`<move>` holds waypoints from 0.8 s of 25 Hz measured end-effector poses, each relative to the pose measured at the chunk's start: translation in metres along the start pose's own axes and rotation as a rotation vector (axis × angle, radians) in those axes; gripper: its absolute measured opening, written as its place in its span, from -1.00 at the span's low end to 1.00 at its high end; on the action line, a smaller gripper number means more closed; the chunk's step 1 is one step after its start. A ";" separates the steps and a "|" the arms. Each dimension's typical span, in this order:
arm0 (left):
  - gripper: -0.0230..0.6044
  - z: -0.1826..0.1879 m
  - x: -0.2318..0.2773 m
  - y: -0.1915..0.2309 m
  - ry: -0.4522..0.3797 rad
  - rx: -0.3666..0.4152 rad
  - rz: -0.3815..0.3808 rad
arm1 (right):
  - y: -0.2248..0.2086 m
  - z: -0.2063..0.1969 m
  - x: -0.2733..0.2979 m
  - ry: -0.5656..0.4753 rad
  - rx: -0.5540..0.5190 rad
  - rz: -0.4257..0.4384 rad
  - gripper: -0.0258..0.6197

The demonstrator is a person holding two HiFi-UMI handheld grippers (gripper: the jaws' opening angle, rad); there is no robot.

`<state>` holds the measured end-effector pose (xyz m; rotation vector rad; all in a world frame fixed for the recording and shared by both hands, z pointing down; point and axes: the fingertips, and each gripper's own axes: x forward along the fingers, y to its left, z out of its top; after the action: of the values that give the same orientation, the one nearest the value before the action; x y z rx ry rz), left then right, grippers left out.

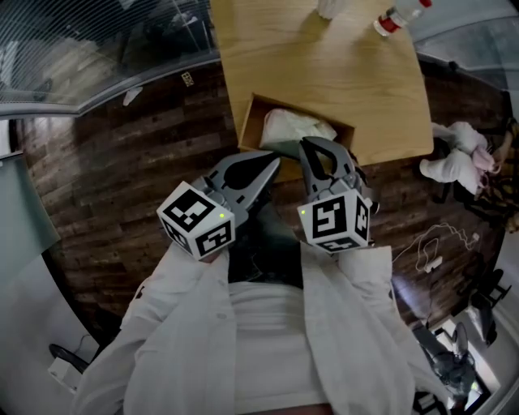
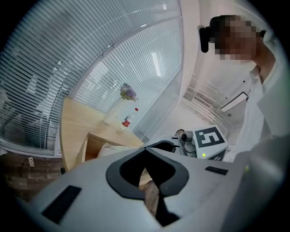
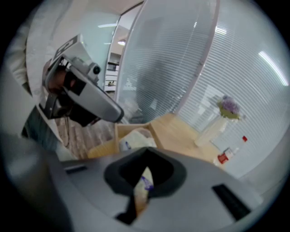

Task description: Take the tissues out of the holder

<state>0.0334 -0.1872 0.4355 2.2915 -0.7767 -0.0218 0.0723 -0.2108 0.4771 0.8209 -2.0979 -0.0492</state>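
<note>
Light wooden table [image 1: 340, 89] stands on dark plank floor [image 1: 105, 194]. Horizontal blinds [image 2: 68, 68] cover the curved windows; bright light passes through.

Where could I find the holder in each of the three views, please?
Head view: holder in the upper middle, at the near edge of the table.
Left gripper view: holder at lower left, open side showing.
Right gripper view: holder at centre, slightly left.
Shared landmark: the red-capped bottle, beyond the holder on the table.

Head view steeply down; both gripper views close, facing table [image 1: 324, 73]; holder [image 1: 250, 121] shared.
</note>
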 end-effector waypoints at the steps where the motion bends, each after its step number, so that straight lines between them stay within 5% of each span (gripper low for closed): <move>1: -0.90 0.001 0.001 -0.001 0.001 0.003 -0.004 | -0.001 0.001 -0.002 -0.001 0.002 -0.004 -0.89; 20: -0.90 0.036 -0.009 -0.026 -0.044 0.093 -0.076 | -0.020 0.042 -0.062 -0.102 0.042 -0.163 -0.89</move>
<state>0.0318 -0.1895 0.3904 2.4158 -0.7260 -0.0728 0.0781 -0.2020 0.4008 1.0334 -2.1291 -0.1372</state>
